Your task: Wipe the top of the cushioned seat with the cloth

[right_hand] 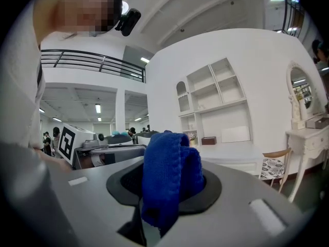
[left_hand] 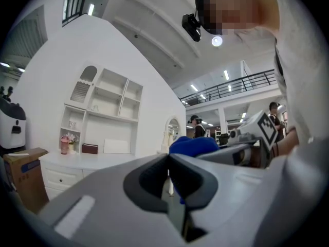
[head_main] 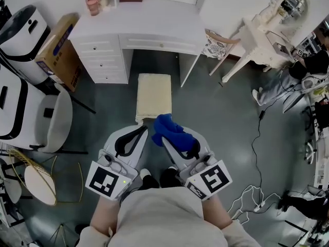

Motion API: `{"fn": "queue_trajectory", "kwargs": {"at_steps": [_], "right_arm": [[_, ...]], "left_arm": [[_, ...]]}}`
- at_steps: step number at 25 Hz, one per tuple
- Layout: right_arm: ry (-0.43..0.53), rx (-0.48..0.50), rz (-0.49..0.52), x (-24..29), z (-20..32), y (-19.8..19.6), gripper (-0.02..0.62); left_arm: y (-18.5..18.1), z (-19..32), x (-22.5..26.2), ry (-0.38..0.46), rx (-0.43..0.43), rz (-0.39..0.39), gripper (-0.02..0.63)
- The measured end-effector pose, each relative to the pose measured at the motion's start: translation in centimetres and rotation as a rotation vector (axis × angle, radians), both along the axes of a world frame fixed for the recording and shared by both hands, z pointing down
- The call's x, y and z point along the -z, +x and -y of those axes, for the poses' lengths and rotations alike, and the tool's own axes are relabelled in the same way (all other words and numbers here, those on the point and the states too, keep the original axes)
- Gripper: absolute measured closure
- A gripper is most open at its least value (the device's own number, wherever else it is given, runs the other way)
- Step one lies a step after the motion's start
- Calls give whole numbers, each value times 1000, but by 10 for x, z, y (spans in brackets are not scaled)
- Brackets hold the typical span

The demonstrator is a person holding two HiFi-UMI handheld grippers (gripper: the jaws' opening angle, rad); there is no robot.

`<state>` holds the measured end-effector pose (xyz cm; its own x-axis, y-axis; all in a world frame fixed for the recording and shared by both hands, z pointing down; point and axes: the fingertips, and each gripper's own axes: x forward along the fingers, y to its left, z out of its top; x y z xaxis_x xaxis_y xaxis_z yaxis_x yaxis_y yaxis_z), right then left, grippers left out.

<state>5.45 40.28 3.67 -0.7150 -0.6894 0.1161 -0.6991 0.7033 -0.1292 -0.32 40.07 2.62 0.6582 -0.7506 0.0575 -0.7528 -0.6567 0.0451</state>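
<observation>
Right gripper (head_main: 168,142) has its jaws drawn nearly together, clamped on a bunched blue cloth (head_main: 174,129) that drapes over both jaws. Gripper and cloth are by the near right corner of the seat (head_main: 153,94); I cannot tell whether the cloth touches it. Left gripper (head_main: 142,130) is by the seat's near left corner, jaws closed on nothing. Beyond the seat stands a white desk (head_main: 139,27).

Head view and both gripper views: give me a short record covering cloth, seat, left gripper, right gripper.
cloth: blue, bunched, clamped in right gripper
seat: cream cushioned stool in front of white desk, top bare
left gripper: jaws together, nothing between them
right gripper: shut on cloth, held by the seat's near end
wiping: cloth not visibly on seat yet
</observation>
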Motion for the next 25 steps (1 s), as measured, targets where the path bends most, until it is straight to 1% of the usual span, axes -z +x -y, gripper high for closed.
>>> {"fn": "queue_trajectory", "kwargs": {"at_steps": [3, 8, 11, 13, 19, 23, 25], "right_arm": [[-12, -26, 11, -5, 1, -4, 451], [-32, -54, 17, -11, 16, -3, 451], [-37, -51, 12, -15, 32, -5, 451], [-42, -42, 23, -17, 48, -7, 451], [-42, 1, 30, -16, 106, -15, 451], [-45, 24, 25, -15, 149, -15, 451], [-47, 34, 18, -15, 169, -13, 449]], "left_arm": [[-9, 2, -5, -2, -13, 2, 606], [-19, 17, -11, -10, -8, -18, 606], [-24, 35, -11, 32, 0, -12, 606], [-28, 49, -12, 51, 8, -9, 606], [-32, 105, -13, 40, 43, -2, 606], [-31, 144, -15, -2, 63, 10, 606], [-29, 165, -14, -1, 76, 8, 606]]}}
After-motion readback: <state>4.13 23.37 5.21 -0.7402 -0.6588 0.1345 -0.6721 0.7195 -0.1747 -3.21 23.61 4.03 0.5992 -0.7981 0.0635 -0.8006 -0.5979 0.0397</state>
